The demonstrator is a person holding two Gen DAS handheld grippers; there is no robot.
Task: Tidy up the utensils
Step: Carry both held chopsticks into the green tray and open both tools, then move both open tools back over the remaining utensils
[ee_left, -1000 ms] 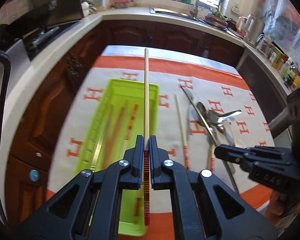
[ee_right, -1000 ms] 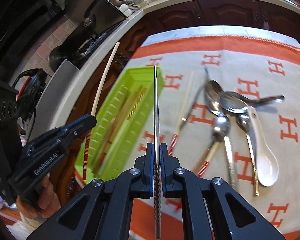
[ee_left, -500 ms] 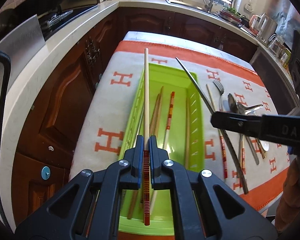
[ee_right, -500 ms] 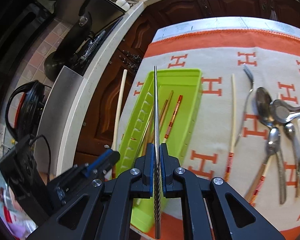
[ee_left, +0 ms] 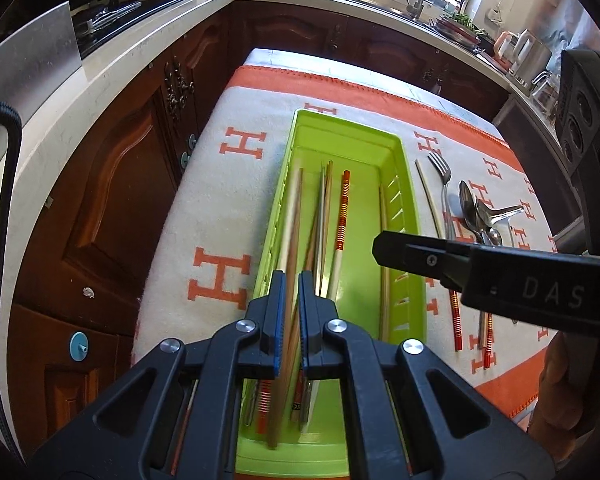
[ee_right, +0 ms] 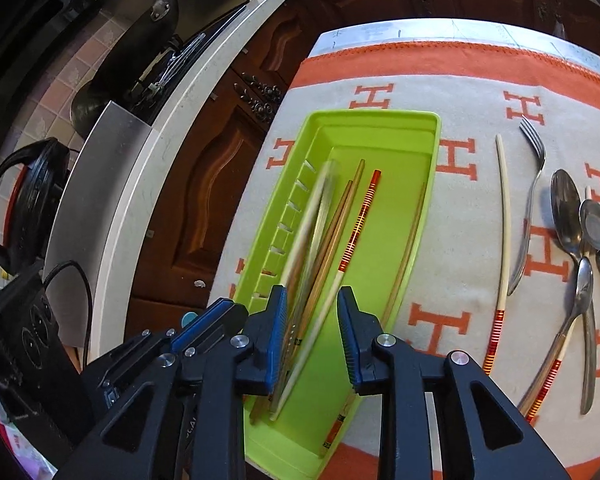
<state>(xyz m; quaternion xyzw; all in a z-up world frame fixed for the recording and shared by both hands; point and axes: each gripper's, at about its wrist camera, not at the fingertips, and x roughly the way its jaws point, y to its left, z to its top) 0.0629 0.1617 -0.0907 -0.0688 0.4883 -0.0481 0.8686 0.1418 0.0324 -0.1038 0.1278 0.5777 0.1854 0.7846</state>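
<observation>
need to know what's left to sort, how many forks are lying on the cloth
1. The fork lies on the cloth, tines pointing away from the camera, between a lone chopstick and the spoons. Another could be hidden under the spoons, though none shows.

A pale chopstick along the green tray's slotted wall is smeared by motion blur — its near end hidden behind the gripper bodies. The tray's near edge is covered too — both views.
</observation>
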